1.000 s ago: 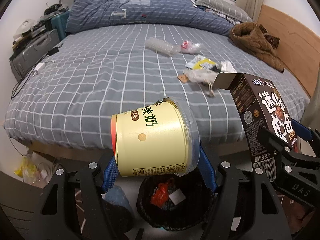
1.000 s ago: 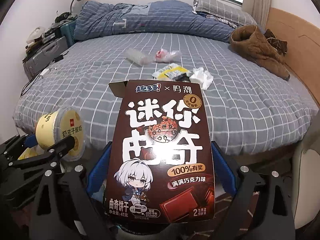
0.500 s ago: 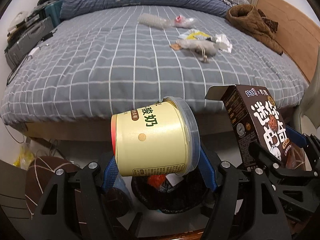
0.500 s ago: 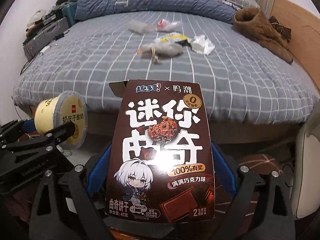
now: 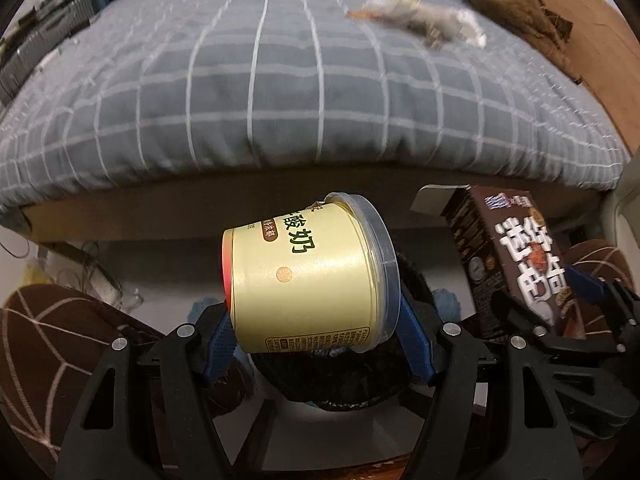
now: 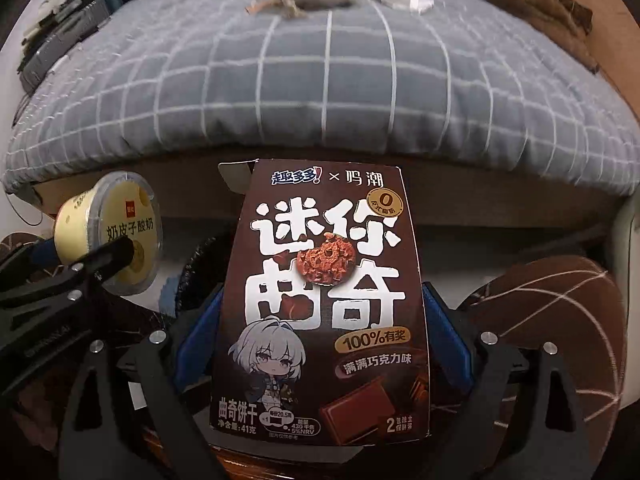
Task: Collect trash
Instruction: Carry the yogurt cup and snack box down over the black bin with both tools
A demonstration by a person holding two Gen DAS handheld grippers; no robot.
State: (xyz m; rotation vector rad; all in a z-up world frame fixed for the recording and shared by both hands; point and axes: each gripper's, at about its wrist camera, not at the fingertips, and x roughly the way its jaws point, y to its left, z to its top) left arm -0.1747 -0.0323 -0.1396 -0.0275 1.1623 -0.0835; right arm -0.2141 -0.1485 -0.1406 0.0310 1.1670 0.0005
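My left gripper is shut on a yellow yogurt cup lying sideways, held just above a black trash bin on the floor by the bed. My right gripper is shut on a brown cookie box with an open top flap, held upright beside the cup. The box shows at the right of the left wrist view. The cup and the bin's rim show in the right wrist view. More wrappers and plastic bags lie on the bed.
The bed with a grey checked cover fills the upper view, its wooden frame just ahead. A brown jacket lies at its far right. Brown patterned slippers sit on either side. Cluttered shelves stand at the left.
Both grippers have dropped lower and tilted down toward the floor, carrying the cup and the box. The bed has risen in view and the bin is closer under the cup.
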